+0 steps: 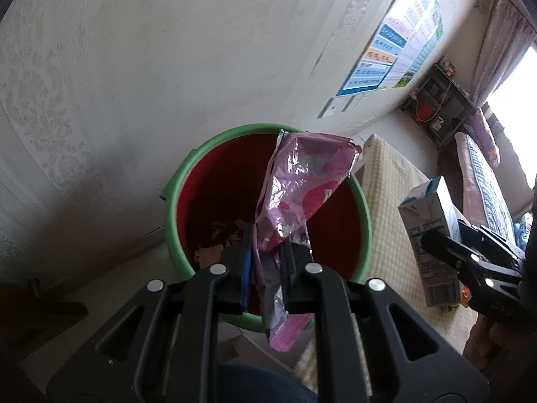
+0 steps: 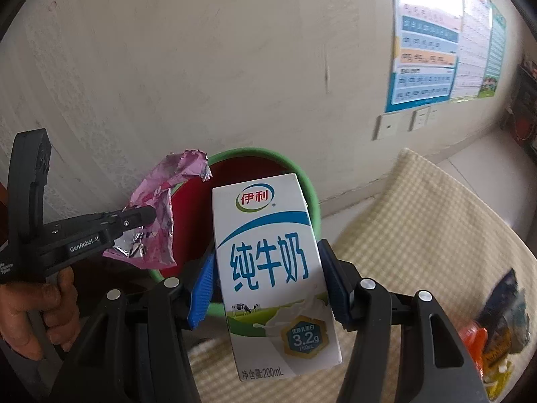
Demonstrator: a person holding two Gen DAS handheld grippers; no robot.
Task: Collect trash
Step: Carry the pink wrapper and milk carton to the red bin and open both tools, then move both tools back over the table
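Note:
My left gripper point(image 1: 266, 252) is shut on a crumpled pink foil wrapper point(image 1: 302, 181) and holds it over the mouth of a red bin with a green rim point(image 1: 174, 201). Scraps of trash lie at the bin's bottom point(image 1: 221, 235). My right gripper point(image 2: 268, 278) is shut on a white and blue milk carton point(image 2: 268, 268), held upright just in front of the bin point(image 2: 261, 152). The left gripper point(image 2: 149, 215) with the wrapper point(image 2: 161, 194) shows at the left of the right wrist view. The carton point(image 1: 429, 228) and the right gripper point(image 1: 436, 241) show at the right of the left wrist view.
The bin stands against a pale wall point(image 1: 167, 50) next to a table with a yellow checked cloth point(image 2: 419, 221). More wrappers, orange and dark blue point(image 2: 496, 322), lie on the cloth at the right. A poster point(image 2: 436, 43) hangs on the wall.

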